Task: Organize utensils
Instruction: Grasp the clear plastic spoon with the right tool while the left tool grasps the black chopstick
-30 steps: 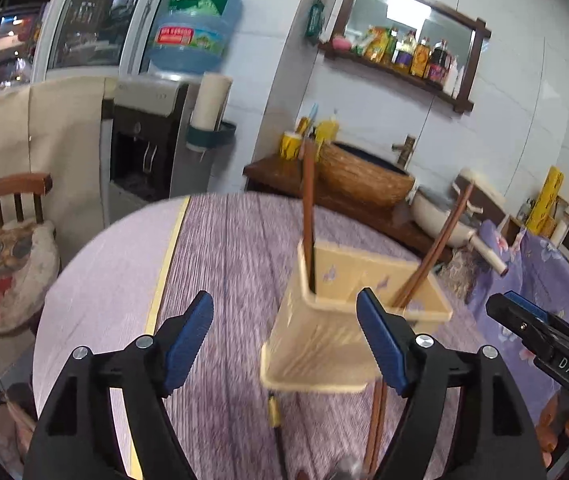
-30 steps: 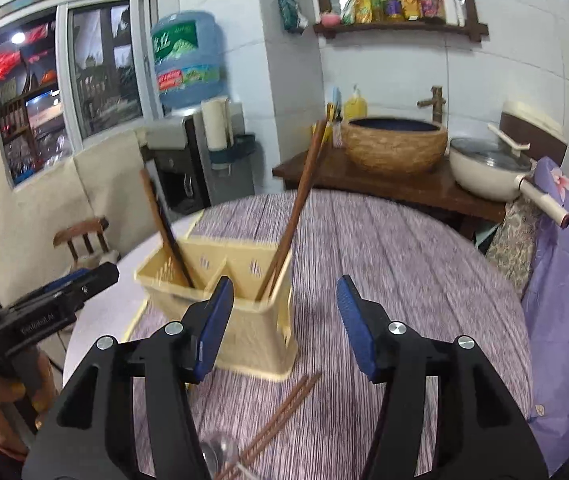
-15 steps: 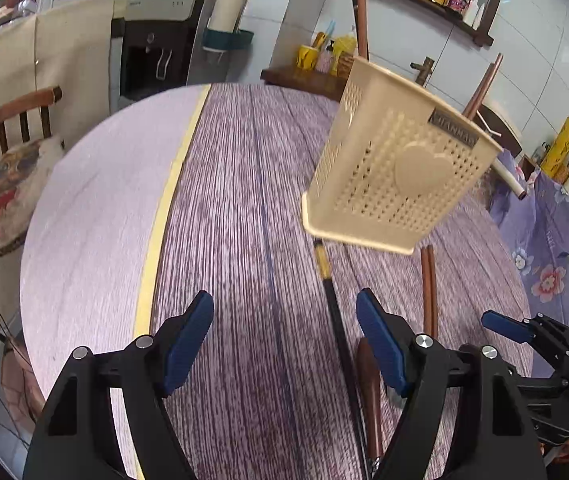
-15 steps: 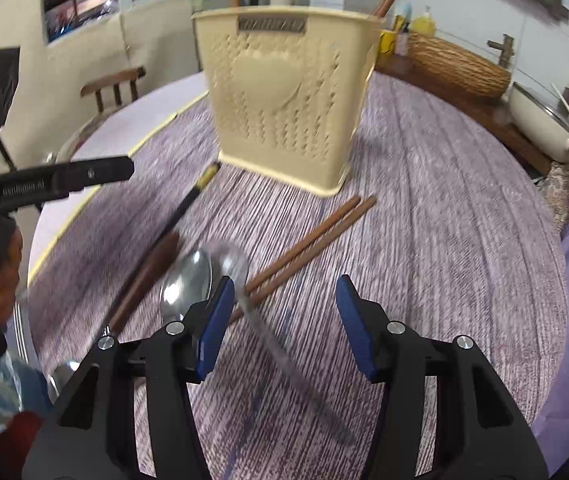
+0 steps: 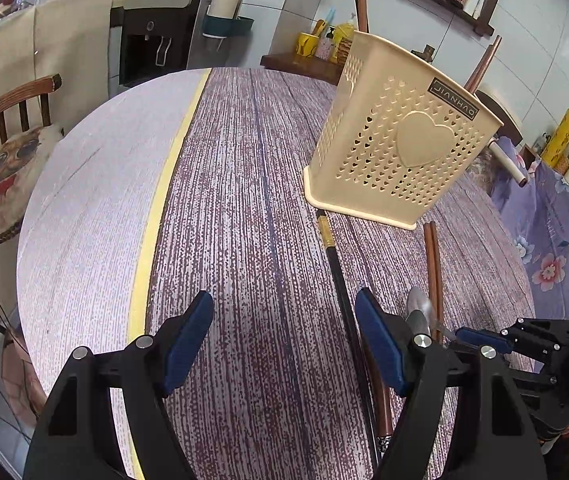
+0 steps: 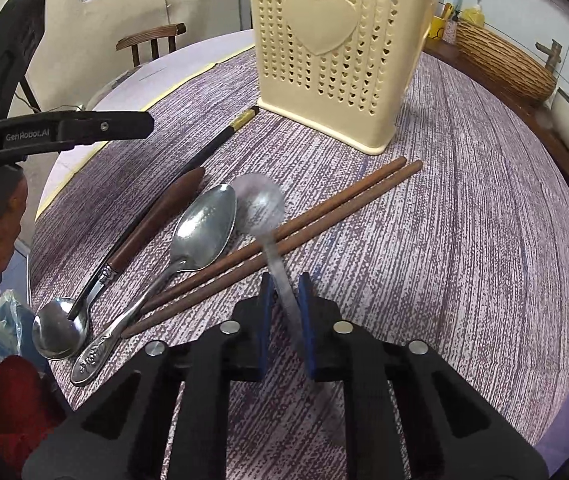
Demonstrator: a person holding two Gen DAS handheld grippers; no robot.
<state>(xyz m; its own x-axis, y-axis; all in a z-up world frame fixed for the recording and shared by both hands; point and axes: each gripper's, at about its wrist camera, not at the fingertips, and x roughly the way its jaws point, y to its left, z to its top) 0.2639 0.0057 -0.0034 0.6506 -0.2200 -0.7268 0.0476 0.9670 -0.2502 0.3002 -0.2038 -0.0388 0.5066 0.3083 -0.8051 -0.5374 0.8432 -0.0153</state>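
A cream perforated utensil holder [image 6: 332, 48] with a heart on its side stands on the round table [image 5: 244, 200], also in the left wrist view [image 5: 396, 148], with brown chopsticks sticking out of it. My right gripper [image 6: 286, 304] is shut on the handle of a blurred metal spoon [image 6: 262, 204], held over two brown chopsticks [image 6: 284, 236]. A second metal spoon [image 6: 200, 232], a wooden-handled spoon [image 6: 156, 220] and a black chopstick [image 6: 220, 140] lie to the left. My left gripper [image 5: 284, 340] is open and empty above the table.
A wooden chair [image 5: 8, 144] with a cushion stands left of the table. A counter with a woven basket [image 6: 500, 64] is behind it. Purple floral cloth [image 5: 552, 240] lies at the right. A blue plastic bag [image 6: 4, 332] sits at the table's near-left edge.
Both grippers dropped lower toward the table. My right gripper went from open to shut on the metal spoon's handle. The left gripper stayed open.
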